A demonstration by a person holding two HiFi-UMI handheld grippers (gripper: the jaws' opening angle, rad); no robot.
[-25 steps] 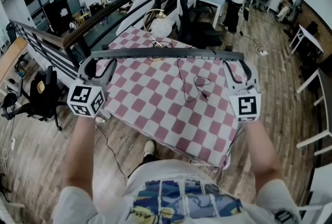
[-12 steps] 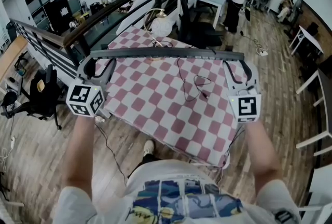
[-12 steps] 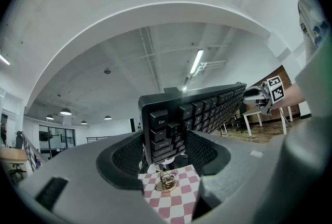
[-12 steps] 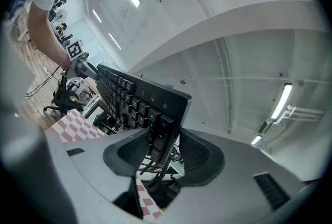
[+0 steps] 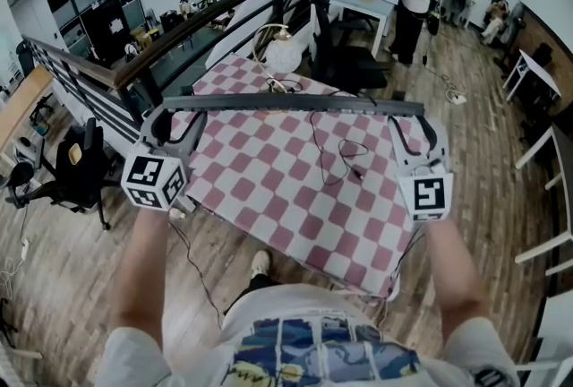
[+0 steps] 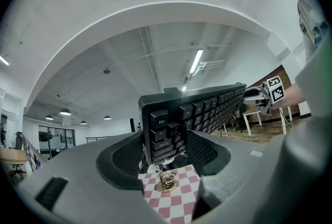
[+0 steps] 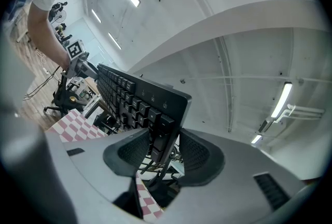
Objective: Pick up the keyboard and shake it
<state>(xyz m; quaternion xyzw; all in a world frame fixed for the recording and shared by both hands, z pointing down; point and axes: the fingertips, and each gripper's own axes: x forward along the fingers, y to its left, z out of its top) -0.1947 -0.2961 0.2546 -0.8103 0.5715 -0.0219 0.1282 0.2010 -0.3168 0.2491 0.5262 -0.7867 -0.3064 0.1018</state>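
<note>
Black keyboard held up in the air over the pink checked table, left gripper clamped on the end with the Esc key, right gripper clamped on the other end

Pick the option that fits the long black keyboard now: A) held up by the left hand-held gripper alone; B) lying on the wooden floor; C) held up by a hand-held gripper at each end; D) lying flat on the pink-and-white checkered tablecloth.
C: the long black keyboard hangs above the pink-and-white checkered tablecloth, with the left hand-held gripper and the right hand-held gripper each clamped on one end.
</note>
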